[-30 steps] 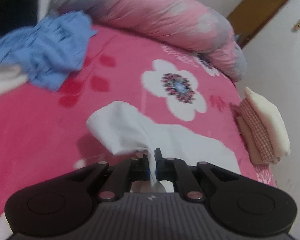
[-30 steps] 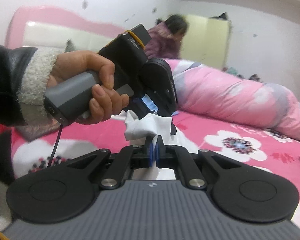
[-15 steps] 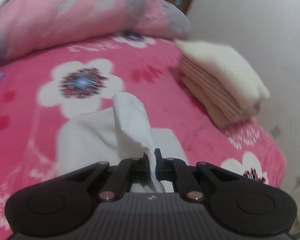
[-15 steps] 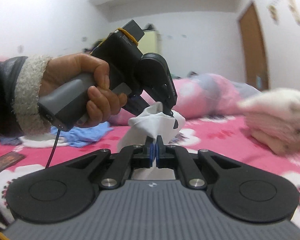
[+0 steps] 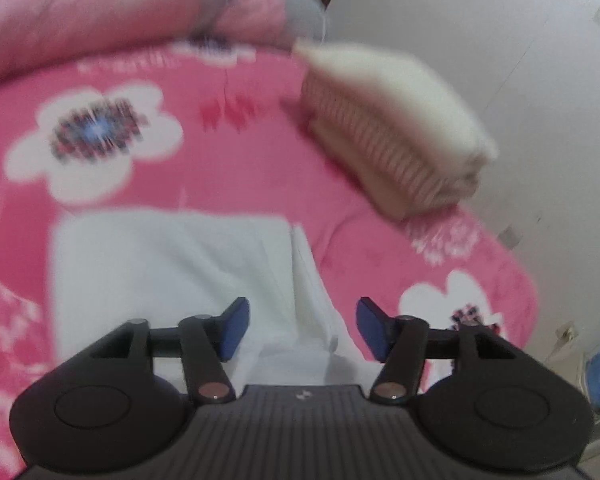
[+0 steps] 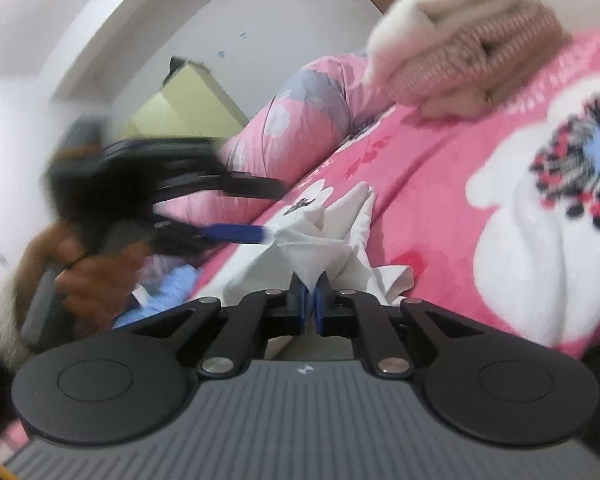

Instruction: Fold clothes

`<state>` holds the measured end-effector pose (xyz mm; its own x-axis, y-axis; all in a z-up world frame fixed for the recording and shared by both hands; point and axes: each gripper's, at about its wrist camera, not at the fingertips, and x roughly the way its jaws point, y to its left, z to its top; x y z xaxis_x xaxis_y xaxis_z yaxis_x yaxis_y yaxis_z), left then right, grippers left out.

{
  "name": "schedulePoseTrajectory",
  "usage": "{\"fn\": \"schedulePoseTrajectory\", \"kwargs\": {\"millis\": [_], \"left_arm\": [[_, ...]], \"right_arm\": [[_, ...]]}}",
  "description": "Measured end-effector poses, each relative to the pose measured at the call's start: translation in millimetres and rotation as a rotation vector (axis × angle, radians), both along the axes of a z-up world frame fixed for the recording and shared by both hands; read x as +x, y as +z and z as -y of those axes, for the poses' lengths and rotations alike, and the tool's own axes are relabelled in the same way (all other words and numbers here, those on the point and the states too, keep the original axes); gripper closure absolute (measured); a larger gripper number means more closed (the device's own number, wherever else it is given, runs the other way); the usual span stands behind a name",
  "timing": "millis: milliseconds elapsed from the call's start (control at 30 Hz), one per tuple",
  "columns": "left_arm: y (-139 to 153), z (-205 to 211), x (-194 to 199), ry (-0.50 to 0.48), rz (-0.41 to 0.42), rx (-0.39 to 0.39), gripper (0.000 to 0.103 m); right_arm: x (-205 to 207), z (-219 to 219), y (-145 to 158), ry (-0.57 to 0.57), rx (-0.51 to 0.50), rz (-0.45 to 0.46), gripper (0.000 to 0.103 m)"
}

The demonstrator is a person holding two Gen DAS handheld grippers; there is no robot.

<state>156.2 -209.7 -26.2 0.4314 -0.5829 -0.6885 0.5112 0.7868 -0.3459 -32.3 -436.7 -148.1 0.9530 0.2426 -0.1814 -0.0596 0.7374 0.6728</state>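
A white cloth (image 5: 172,276) lies folded flat on the pink flowered bed (image 5: 240,168), right under my left gripper (image 5: 300,330), which is open with its blue pads (image 5: 234,326) apart above the cloth. In the right wrist view my right gripper (image 6: 309,307) is shut on a bunched corner of the white cloth (image 6: 324,240). The left gripper (image 6: 236,210) shows there too, blurred, held by a hand (image 6: 92,276), its blue pad beside the cloth's edge.
A stack of folded cream and checked clothes (image 5: 396,128) sits near the bed's right edge by the white wall (image 5: 500,40). A rolled pink quilt (image 5: 120,12) lies along the far side. A blue garment (image 6: 168,292) lies behind the hand.
My left gripper has opened and let go of the white cloth, which now lies flat beneath it. The right gripper stays shut on the cloth and has tilted and swung toward the folded stack.
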Motion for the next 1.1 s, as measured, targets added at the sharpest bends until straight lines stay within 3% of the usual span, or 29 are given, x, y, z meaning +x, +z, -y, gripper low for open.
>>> {"fn": "schedulePoseTrajectory", "kwargs": {"millis": [167, 300, 500, 633, 700, 767, 833, 933, 1100], "left_arm": [[20, -57, -55, -0.005, 0.130, 0.063, 0.032], [9, -82, -109, -0.051, 0.279, 0.221, 0.031], [-24, -69, -143, -0.053, 0.377, 0.332, 0.028], [-46, -58, -163, -0.049, 0.432, 0.396, 0.030], [-57, -53, -173, -0.047, 0.460, 0.428, 0.038], [-66, -50, -179, -0.037, 0.473, 0.450, 0.058], [-67, -56, -177, -0.008, 0.441, 0.425, 0.069], [-69, -58, -182, -0.006, 0.443, 0.437, 0.087], [-77, -51, -192, -0.033, 0.465, 0.493, 0.094]], "right_arm": [[13, 8, -1, 0.062, 0.126, -0.024, 0.096], [5, 10, 3, 0.095, 0.180, -0.041, 0.087], [12, 8, 17, 0.125, 0.156, -0.075, 0.079], [14, 5, 21, 0.114, 0.153, -0.107, 0.079], [16, 5, 22, 0.105, 0.158, -0.119, 0.079], [17, 3, 23, 0.091, 0.147, -0.122, 0.080], [17, 2, 25, 0.078, 0.127, -0.121, 0.100], [9, -3, 32, 0.072, 0.091, -0.092, 0.101], [-7, -8, 24, 0.037, 0.041, -0.114, 0.101]]}}
